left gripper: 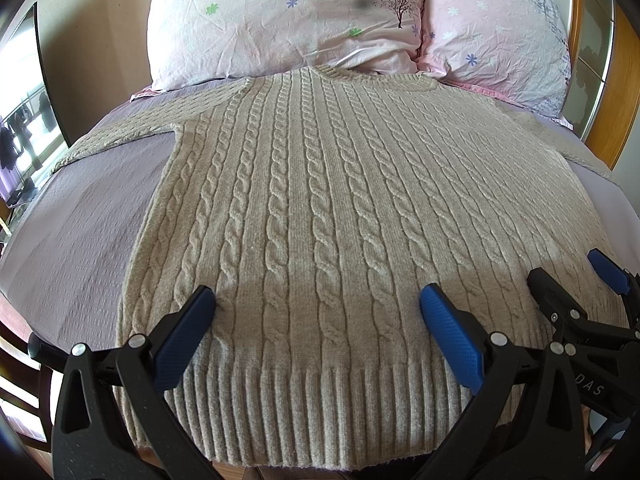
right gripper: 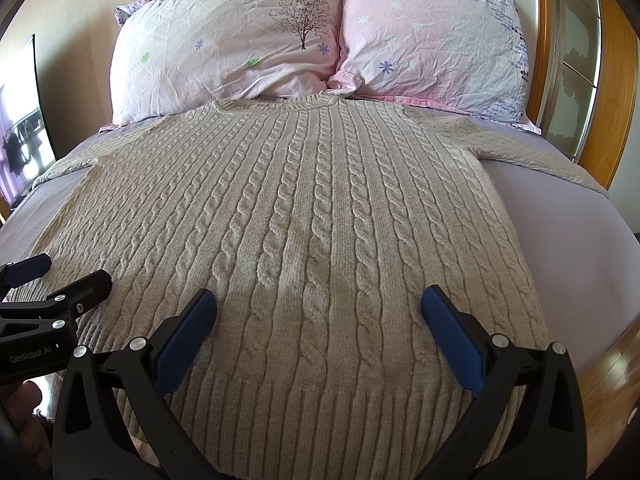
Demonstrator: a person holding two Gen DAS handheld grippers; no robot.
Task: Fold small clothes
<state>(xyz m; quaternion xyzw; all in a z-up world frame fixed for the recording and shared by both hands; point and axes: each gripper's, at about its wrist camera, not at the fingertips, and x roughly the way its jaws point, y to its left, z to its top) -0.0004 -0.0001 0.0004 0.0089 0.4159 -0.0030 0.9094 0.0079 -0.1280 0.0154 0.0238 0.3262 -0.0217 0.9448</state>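
A beige cable-knit sweater [left gripper: 320,208] lies flat and face up on a bed with a lilac sheet [left gripper: 80,232], ribbed hem [left gripper: 304,412] at the near edge, round collar at the far end touching the pillows. Both sleeves extend sideways: the left sleeve [left gripper: 120,132] runs toward the left edge of the bed, the right sleeve [right gripper: 532,152] toward the right edge.

Left claw [left gripper: 318,312]: spread wide, blue pads apart, nothing between them. It sits over the near left part of the sweater body, just above the hem; contact with the knit cannot be determined.

Right claw [right gripper: 320,312]: likewise spread wide and holding nothing, over the near right part of the body. In the left wrist view it appears at the right edge [left gripper: 572,276], just beside the left claw.

Two pink floral pillows rest side by side at the far end: the left pillow [left gripper: 280,20] bears a printed tree, the right pillow [left gripper: 496,28] bears small flowers. A wooden headboard frame [right gripper: 616,80] stands far right
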